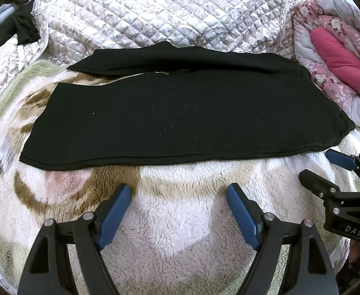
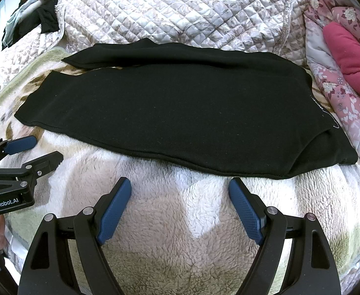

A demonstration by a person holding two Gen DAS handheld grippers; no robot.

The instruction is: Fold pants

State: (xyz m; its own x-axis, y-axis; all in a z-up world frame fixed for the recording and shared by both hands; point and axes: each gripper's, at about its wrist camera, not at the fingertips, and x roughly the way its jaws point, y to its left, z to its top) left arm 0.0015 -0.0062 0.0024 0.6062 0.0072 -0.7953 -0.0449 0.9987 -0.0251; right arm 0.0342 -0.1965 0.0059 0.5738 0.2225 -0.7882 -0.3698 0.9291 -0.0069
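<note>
Black pants (image 1: 180,115) lie flat across a fleece blanket, legs pointing left, waist at the right; they also show in the right wrist view (image 2: 180,113). The two legs lie side by side, the far one narrower. My left gripper (image 1: 178,191) is open and empty, just short of the pants' near edge. My right gripper (image 2: 180,186) is open and empty, close to the near edge toward the waist. Each gripper shows in the other's view, the right one (image 1: 320,167) at the waist corner and the left one (image 2: 44,150) near the leg end.
The cream and brown fleece blanket (image 1: 180,221) covers the bed. A quilted floral cover (image 1: 155,12) is bunched behind the pants. A pink floral quilt with a magenta cushion (image 1: 339,59) lies at the right. Dark clothes (image 1: 22,24) hang at the far left.
</note>
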